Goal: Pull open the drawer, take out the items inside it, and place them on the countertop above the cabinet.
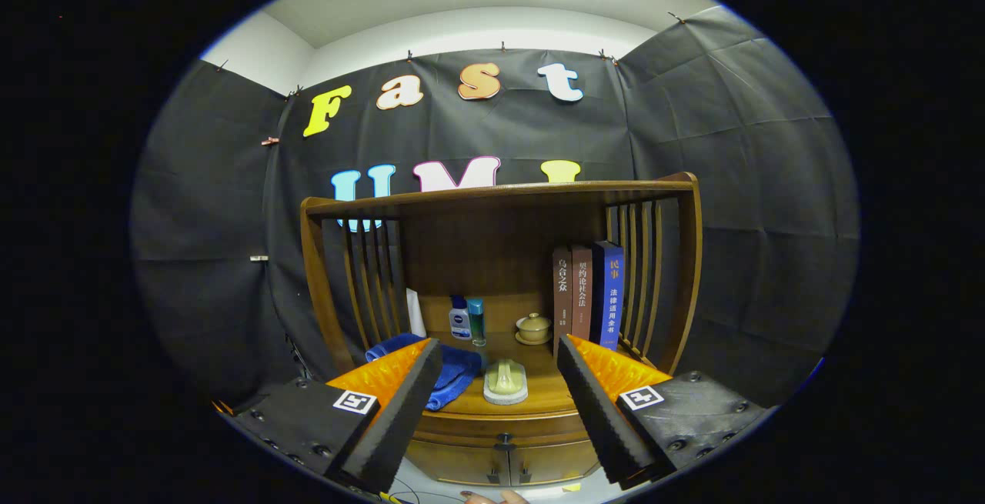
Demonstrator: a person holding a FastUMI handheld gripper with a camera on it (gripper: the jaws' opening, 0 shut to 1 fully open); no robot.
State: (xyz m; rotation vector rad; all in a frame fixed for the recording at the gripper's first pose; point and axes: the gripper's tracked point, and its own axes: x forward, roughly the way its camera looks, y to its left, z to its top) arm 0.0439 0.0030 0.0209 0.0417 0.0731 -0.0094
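A: Largest unit first?

B: Wooden cabinet (pixel 500 258), standing against the booth's black cloth wall. It has slatted sides and a curved top rail. The desk (pixel 550 396) is the cabinet's countertop, lying beyond the fingers and partly between them.

A: Location of the drawer?

B: The drawer (pixel 504 425) sits directly under the desk edge. It is closed, front flush, with a small dark knob at centre. Two cabinet doors (pixel 508 464) sit below it, also closed.

A: State of the hand-held gripper?

B: The hand-held gripper (pixel 500 381) is spread wide. Nothing is between the fingers and nothing is gripped. It hangs in front of the cabinet, apart from the drawer.

A: Items on the desk?

B: Three upright books (pixel 589 296) stand at the right, against the slats. A folded blue towel (pixel 454 372) lies at the left, partly hidden by the left finger. A pale soap in a dish (pixel 505 382) lies just beside the towel. Further back: a lidded cup on a saucer (pixel 533 328) and two small bottles (pixel 468 319) side by side.

A: Drawer contents?

B: Cannot tell; drawer closed.
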